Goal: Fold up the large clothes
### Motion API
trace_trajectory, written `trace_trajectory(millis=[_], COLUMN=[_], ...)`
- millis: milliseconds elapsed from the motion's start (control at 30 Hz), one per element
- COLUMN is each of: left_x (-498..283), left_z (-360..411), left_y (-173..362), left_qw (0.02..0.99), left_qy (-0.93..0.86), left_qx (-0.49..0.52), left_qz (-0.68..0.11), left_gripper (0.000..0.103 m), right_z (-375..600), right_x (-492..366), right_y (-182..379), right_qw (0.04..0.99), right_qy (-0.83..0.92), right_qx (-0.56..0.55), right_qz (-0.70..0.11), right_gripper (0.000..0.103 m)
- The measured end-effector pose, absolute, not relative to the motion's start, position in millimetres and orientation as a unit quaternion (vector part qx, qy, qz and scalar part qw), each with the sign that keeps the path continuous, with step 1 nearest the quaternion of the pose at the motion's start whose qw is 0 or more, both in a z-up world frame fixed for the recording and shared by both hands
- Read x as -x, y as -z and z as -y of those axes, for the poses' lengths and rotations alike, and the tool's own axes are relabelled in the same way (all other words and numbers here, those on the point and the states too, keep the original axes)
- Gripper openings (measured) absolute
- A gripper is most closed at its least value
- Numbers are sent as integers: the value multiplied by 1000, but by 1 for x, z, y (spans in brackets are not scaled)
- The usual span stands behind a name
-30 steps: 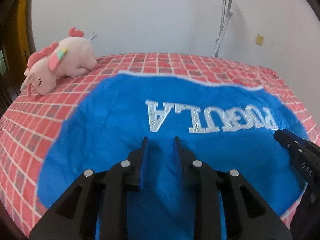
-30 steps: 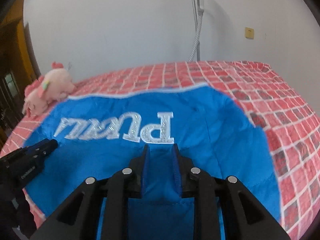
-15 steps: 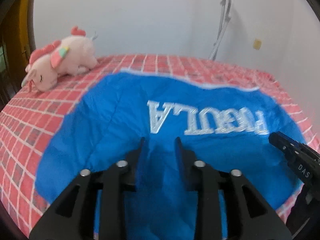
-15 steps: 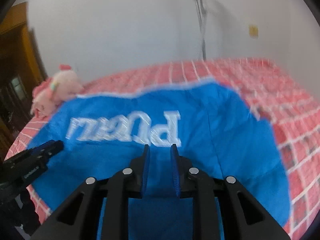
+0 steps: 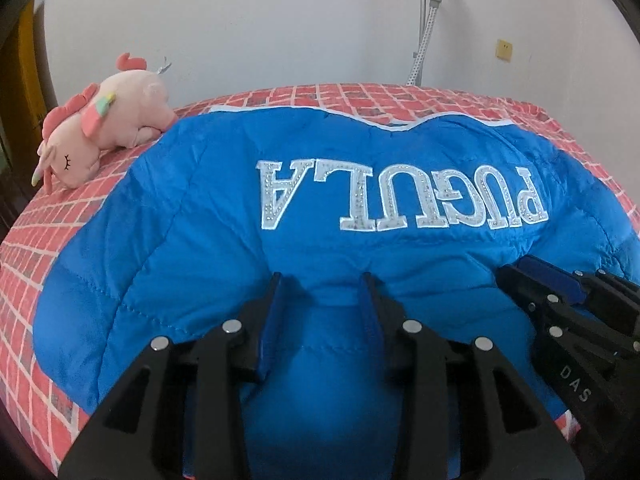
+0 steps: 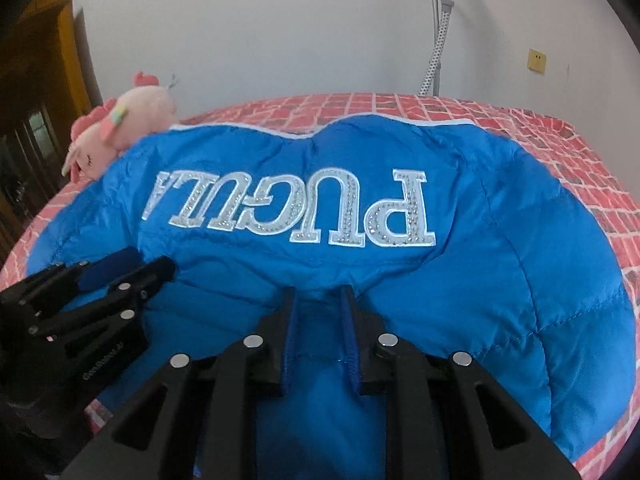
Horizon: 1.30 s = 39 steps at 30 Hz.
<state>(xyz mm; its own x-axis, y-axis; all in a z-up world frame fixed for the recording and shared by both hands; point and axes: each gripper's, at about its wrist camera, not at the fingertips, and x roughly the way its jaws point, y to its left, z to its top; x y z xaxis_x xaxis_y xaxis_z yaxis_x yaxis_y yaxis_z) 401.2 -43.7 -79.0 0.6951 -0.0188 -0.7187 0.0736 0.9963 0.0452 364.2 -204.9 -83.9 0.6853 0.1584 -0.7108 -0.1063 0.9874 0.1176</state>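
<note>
A large blue quilted jacket (image 5: pixel 208 240) with silver letters lies spread on a red brick-patterned bed; it also shows in the right wrist view (image 6: pixel 500 240). My left gripper (image 5: pixel 322 284) is shut on a bunched fold of the jacket's near edge. My right gripper (image 6: pixel 318 296) is shut on another fold of the same edge. Each gripper shows in the other's view: the right one (image 5: pixel 536 276) at the right, the left one (image 6: pixel 132 268) at the left. The grippers are close together and the jacket humps up between them and the lettering.
A pink plush toy (image 5: pixel 100 128) lies on the bed (image 5: pixel 44 232) at the far left, touching the jacket's corner. A white wall with a hose and bracket (image 5: pixel 424 28) stands behind. A dark wooden door (image 6: pixel 36 92) is at the left.
Both grippers have moved forward over the bed and closer together, carrying the jacket's near edge toward the lettering. The jacket now bunches up higher.
</note>
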Motion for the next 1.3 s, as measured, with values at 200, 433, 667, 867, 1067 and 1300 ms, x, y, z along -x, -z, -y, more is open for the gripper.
trace_trajectory(millis=[200, 433, 667, 867, 1067, 1300], left_x=[-399, -388, -411, -425, -434, -442], left_z=[29, -34, -106, -121, -125, -135], left_y=[60, 4, 24, 47, 67, 89], left_qw=[912, 929, 906, 888, 874, 851], left_qy=[52, -10, -44, 8, 29, 63], left_qx=[3, 1, 39, 92, 130, 205], left_qz=[-407, -369, -419, -451, -467, -479], left_gripper=[37, 78, 80, 84, 90, 87], right_z=[215, 290, 368, 387, 388, 381], right_x=[-364, -352, -369, -383, -394, -409], right_y=[69, 13, 33, 64, 79, 98], right_qw=[908, 927, 894, 869, 854, 836], right_qy=[-97, -20, -4, -28, -51, -90], right_qx=[-56, -63, -150, -194, -213, -237], right_qz=[-404, -370, -422, -455, -471, -487], right_gripper=[23, 69, 82, 90, 96, 96])
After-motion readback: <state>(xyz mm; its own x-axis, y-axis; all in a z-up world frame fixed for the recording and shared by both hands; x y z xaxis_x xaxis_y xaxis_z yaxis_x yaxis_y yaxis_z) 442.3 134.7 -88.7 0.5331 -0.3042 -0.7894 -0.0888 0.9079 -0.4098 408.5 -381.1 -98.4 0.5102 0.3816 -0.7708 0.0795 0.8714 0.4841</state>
